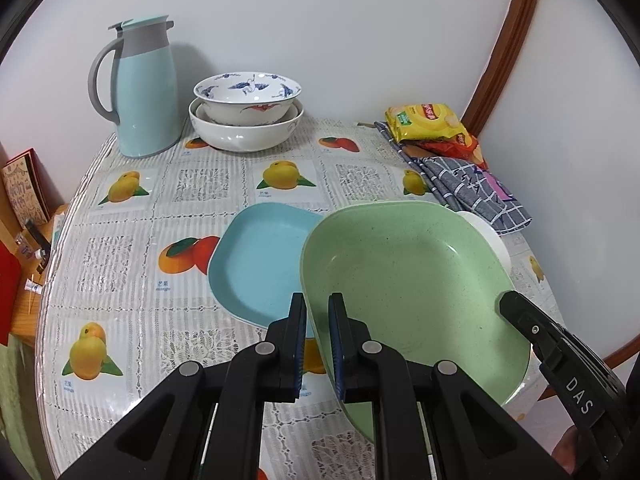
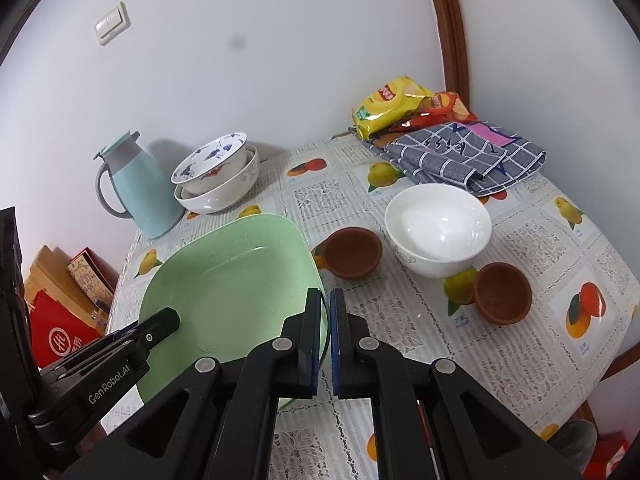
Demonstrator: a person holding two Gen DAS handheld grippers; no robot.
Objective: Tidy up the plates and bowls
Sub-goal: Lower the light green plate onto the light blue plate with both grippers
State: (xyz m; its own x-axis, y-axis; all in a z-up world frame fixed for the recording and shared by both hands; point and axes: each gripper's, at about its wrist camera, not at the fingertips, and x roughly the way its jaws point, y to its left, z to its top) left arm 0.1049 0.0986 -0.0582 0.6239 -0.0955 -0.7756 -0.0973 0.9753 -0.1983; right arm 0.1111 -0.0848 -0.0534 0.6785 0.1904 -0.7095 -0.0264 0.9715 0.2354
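Note:
A speckled green plate [image 1: 408, 280] is held by both grippers and hangs over part of a light blue plate [image 1: 256, 264] on the table. My left gripper [image 1: 317, 312] is shut on the green plate's left rim. My right gripper [image 2: 325, 312] is shut on the opposite rim of the green plate [image 2: 228, 280]. One of its fingers [image 1: 520, 308] shows in the left wrist view. A white bowl [image 2: 438, 228] and two small brown bowls [image 2: 352, 252] [image 2: 502, 292] stand to the right. Two stacked patterned bowls [image 1: 246, 112] sit at the back by the wall.
A light blue jug [image 1: 140, 88] stands at the back left beside the stacked bowls. Snack bags [image 1: 428, 120] and a folded checked cloth [image 1: 472, 184] lie at the back right. The table's curved edge [image 1: 52, 280] falls off on the left, with boxes below it.

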